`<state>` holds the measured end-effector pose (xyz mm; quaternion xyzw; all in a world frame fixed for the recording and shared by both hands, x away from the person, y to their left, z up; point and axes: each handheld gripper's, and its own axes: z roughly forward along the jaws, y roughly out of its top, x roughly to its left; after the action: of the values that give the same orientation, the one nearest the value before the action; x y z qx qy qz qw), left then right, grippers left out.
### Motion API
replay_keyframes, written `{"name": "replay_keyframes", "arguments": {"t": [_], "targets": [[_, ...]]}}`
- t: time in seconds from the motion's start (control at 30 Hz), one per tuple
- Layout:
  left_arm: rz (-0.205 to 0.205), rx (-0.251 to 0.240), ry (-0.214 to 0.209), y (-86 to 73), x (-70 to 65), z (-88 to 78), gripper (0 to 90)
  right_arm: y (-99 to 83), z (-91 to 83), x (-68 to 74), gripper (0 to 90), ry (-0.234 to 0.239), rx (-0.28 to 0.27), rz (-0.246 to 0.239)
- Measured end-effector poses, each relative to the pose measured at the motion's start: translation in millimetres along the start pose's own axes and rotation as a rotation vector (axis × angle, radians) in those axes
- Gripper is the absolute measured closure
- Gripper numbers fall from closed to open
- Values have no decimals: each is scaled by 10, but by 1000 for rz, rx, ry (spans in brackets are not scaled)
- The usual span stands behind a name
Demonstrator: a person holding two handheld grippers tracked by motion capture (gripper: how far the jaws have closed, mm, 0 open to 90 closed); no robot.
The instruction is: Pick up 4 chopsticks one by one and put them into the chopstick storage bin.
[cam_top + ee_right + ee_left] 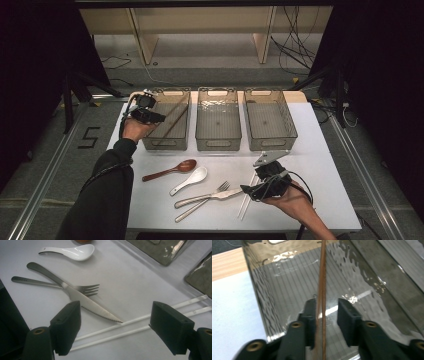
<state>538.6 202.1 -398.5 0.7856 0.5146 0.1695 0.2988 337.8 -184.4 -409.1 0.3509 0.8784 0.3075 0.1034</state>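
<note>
My left gripper (150, 116) hangs over the left clear bin (165, 143) at the back left. In the left gripper view a brown chopstick (322, 277) runs between the jaws (327, 306); it lies against the left pad with a gap to the right pad, so the gripper is open. The brown chopsticks (172, 117) lean inside that bin (262, 290). My right gripper (245, 190) stands open near the table's front right, just above a pair of white chopsticks (112, 336) on the white table, with nothing gripped (117, 308). The knife (95, 307) tip points at them.
A wooden spoon (172, 170), a white spoon (192, 179), a fork (200, 206) and the knife (220, 195) lie at the front middle. Empty middle (218, 143) and right (272, 143) bins stand in the back row. The white chopsticks (245, 205) lie by the right hand.
</note>
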Motion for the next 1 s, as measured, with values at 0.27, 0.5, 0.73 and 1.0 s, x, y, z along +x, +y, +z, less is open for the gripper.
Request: {"name": "replay_keyframes", "arguments": {"t": [0.27, 0.5, 0.73, 1.0], "targets": [[10, 1, -87, -61, -201, -141, 373, 1, -6, -4, 256, -8, 1, 5], [20, -85, -157, -265, -421, -481, 268, -8, 2, -30, 259, -31, 13, 28], [54, -119, -201, -523, -604, -744, 233, -35, 68, -67, 260, -85, 51, 52], [123, -111, -221, -863, -887, -858, 192, -102, 256, -117, 262, -144, 158, 69]]}}
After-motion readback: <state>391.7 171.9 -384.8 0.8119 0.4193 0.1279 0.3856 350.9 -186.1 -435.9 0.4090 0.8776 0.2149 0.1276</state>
